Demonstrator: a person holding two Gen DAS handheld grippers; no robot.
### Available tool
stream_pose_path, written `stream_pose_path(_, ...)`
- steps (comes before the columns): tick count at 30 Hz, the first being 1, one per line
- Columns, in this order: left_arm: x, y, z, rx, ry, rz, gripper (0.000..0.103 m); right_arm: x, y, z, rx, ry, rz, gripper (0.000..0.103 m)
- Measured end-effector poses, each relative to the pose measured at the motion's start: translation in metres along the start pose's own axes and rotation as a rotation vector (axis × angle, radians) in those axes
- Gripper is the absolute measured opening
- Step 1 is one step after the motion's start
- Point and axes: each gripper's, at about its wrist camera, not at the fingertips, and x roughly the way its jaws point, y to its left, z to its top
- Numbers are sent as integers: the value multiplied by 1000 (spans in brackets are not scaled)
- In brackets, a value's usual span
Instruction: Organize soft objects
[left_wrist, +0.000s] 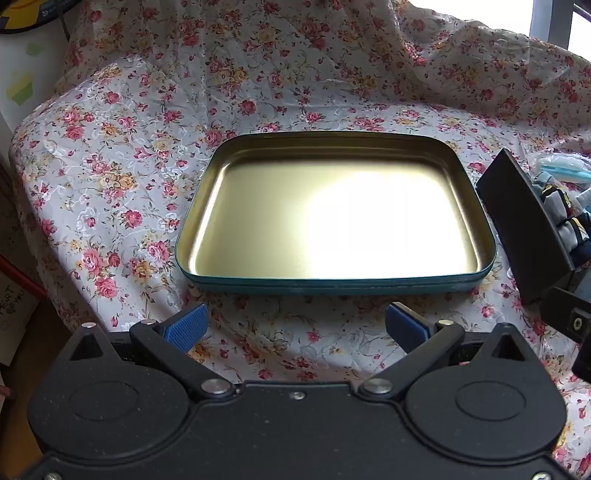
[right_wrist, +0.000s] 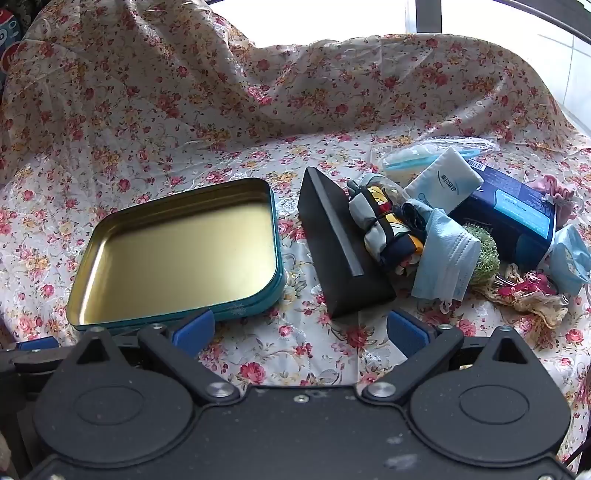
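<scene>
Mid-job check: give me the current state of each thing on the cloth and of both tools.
Left tool: open, holding nothing.
Right tool: open, holding nothing.
Tin tray: empty, flat on the cloth.
Black box: closed, beside the tray.
Face mask: crumpled, in the pile.
Patterned scarf: bundled, against the box.
Tissue pack: sealed, leaning on the blue packet.

the left gripper (left_wrist: 295, 326) tilts downward, its two blue-padded fingers (left_wrist: 190, 326) spread wide with nothing between them. the right gripper (right_wrist: 301, 330) tilts down the same way, its blue pads (right_wrist: 406, 330) equally far apart and empty. neither gripper touches anything.
</scene>
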Motion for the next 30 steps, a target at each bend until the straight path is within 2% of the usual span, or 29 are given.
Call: stream_pose_path(30,0,0,0,0,2,-2,100,-1,1,1,3,1,2,101)
